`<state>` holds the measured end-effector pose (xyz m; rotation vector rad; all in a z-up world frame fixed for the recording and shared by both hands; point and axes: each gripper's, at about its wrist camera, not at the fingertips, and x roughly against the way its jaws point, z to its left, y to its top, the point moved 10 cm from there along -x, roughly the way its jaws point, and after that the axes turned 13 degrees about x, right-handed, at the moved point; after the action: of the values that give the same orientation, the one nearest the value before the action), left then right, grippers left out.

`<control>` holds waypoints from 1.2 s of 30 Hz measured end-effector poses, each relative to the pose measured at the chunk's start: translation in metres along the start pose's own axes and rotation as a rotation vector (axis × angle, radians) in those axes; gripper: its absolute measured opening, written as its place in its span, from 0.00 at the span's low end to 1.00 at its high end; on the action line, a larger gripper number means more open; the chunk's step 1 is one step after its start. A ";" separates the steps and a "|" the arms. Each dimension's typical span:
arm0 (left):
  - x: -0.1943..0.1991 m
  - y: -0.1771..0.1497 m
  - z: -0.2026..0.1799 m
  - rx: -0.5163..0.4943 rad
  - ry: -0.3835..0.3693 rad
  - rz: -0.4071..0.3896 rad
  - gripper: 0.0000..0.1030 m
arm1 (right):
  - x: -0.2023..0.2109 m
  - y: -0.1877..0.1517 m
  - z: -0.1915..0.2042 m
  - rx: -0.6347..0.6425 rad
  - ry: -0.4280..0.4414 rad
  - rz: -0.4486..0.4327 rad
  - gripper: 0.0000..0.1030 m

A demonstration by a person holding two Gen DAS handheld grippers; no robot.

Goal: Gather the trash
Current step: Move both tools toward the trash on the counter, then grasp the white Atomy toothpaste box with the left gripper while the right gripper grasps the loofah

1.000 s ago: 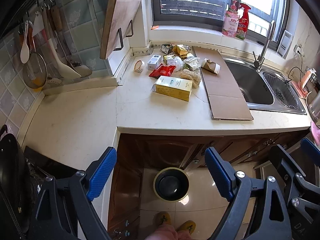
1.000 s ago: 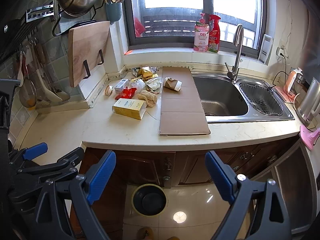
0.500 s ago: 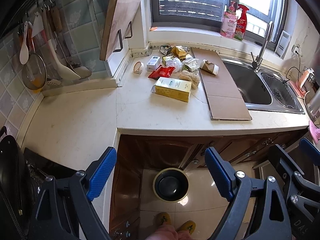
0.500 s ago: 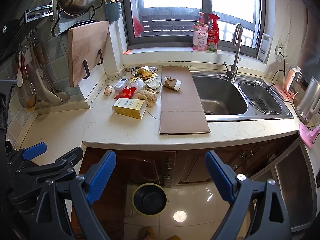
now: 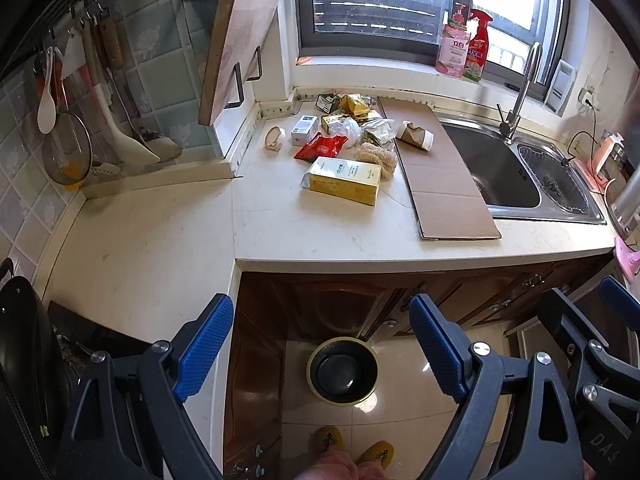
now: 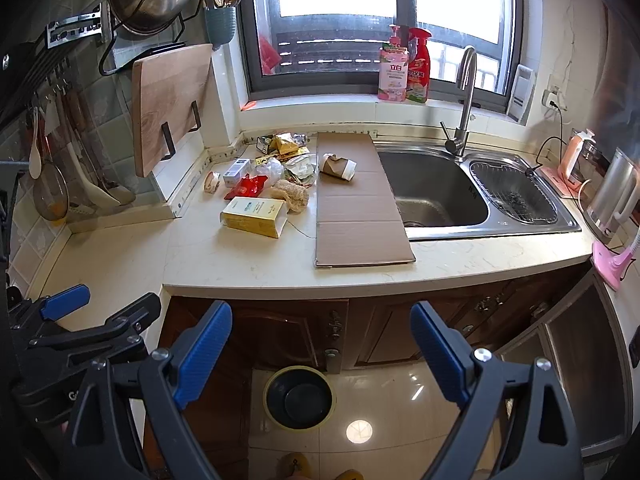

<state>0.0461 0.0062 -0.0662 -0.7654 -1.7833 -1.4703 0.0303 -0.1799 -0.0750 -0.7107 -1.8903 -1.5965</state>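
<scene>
Trash lies in a heap at the back of the counter: a yellow box [image 5: 345, 180] [image 6: 256, 216], a red wrapper [image 5: 321, 146] [image 6: 247, 186], a small white box [image 5: 304, 129], crumpled foil packets [image 5: 352, 106] and a crushed paper cup [image 5: 416, 136] [image 6: 338, 166] on a flat cardboard sheet [image 5: 438, 172] [image 6: 358, 204]. A round bin [image 5: 342, 371] [image 6: 299, 397] with a black liner stands on the floor below. My left gripper [image 5: 322, 350] and right gripper [image 6: 321, 354] hover open in front of the counter edge, well short of the trash, holding nothing.
A steel double sink [image 6: 436, 188] with a tap takes the right of the counter [image 5: 160, 240]. A kettle [image 6: 614, 196] stands far right. A cutting board [image 5: 234, 44] leans on the wall, utensils hang at left, and a black pan [image 5: 20, 360] sits near left. A person's yellow slippers [image 5: 352, 448] show below.
Both views have crept slightly; the counter and trash sit almost where they were. Both grippers stay open and nothing on the counter has moved.
</scene>
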 end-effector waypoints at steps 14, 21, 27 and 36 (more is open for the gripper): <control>-0.003 0.014 0.005 -0.001 -0.016 -0.006 0.86 | -0.003 0.006 -0.006 -0.047 -0.022 -0.003 0.89; -0.006 0.037 0.008 0.001 -0.028 -0.029 0.86 | -0.004 0.017 -0.005 -0.064 -0.039 -0.028 0.89; -0.016 0.058 0.016 0.056 -0.063 -0.015 0.86 | -0.007 0.024 -0.011 -0.082 -0.058 -0.036 0.89; -0.050 0.063 0.015 0.085 -0.042 0.063 0.86 | -0.034 0.046 -0.024 -0.055 -0.020 -0.024 0.89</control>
<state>0.1230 0.0319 -0.0721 -0.8074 -1.8235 -1.3383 0.0889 -0.1975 -0.0639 -0.7328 -1.8822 -1.6679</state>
